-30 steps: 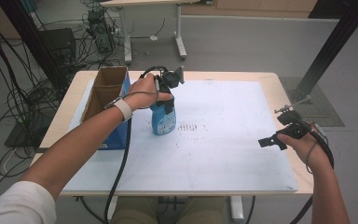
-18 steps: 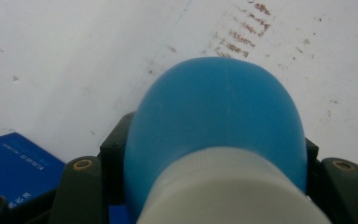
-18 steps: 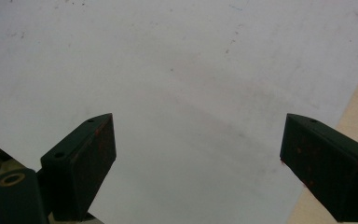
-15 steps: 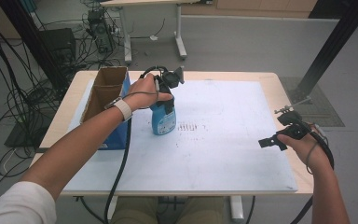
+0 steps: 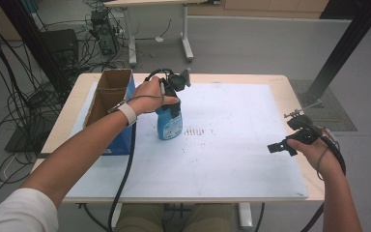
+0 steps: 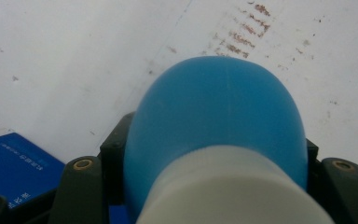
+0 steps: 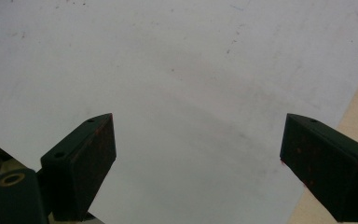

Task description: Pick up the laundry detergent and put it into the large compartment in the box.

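Note:
A blue plastic bottle (image 5: 168,124) with a white collar stands upright on the white sheet (image 5: 232,154), beside the box. My left gripper (image 5: 173,102) comes down on it from above and is shut on its neck. In the left gripper view the bottle's blue shoulder (image 6: 214,116) and white collar sit between the black fingers (image 6: 114,151). My right gripper (image 5: 278,147) hovers over the sheet's right side, far from the bottle. Its jaws stand wide open, and between the fingertips (image 7: 86,156) there is bare white sheet.
An open cardboard box (image 5: 107,94) with a blue side (image 6: 14,163) stands at the table's left, touching or nearly touching the bottle. Faint brown marks (image 5: 198,131) dot the sheet just right of the bottle. The wooden table edge (image 5: 297,101) runs close by the right hand.

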The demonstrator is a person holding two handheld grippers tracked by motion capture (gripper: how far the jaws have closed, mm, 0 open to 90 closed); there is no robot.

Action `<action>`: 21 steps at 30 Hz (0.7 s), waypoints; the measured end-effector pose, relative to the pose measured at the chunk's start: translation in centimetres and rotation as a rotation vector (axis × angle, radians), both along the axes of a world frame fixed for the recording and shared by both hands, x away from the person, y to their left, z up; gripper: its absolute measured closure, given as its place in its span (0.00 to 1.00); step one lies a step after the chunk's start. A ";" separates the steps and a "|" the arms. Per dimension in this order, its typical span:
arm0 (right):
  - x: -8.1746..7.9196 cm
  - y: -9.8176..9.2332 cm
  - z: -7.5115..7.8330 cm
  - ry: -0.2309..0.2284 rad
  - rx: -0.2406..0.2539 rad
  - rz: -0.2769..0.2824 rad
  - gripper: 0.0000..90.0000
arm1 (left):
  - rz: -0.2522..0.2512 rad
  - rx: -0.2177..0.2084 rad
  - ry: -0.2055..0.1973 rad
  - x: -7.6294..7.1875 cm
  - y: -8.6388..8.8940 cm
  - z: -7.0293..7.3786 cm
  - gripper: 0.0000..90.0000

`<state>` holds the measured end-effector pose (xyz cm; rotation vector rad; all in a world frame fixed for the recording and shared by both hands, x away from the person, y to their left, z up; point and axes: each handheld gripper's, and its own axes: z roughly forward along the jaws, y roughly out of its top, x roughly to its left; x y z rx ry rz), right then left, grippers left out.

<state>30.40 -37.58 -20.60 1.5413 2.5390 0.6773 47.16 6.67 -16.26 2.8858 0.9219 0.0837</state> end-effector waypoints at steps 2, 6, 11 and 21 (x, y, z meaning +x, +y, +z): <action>0.0 0.0 0.0 0.002 -0.001 -0.002 0.11 | 0.003 -0.001 0.000 0.0 0.0 0.0 0.42; -0.1 0.0 0.0 0.002 0.001 -0.004 0.11 | 0.005 0.000 0.001 0.0 0.0 0.0 0.42; -0.2 -0.1 -0.1 0.001 0.003 -0.005 0.11 | 0.009 -0.001 0.002 0.0 0.0 0.0 0.42; -0.2 -0.1 0.0 -0.009 0.004 -0.001 0.11 | 0.022 -0.014 0.008 0.2 0.3 0.0 0.43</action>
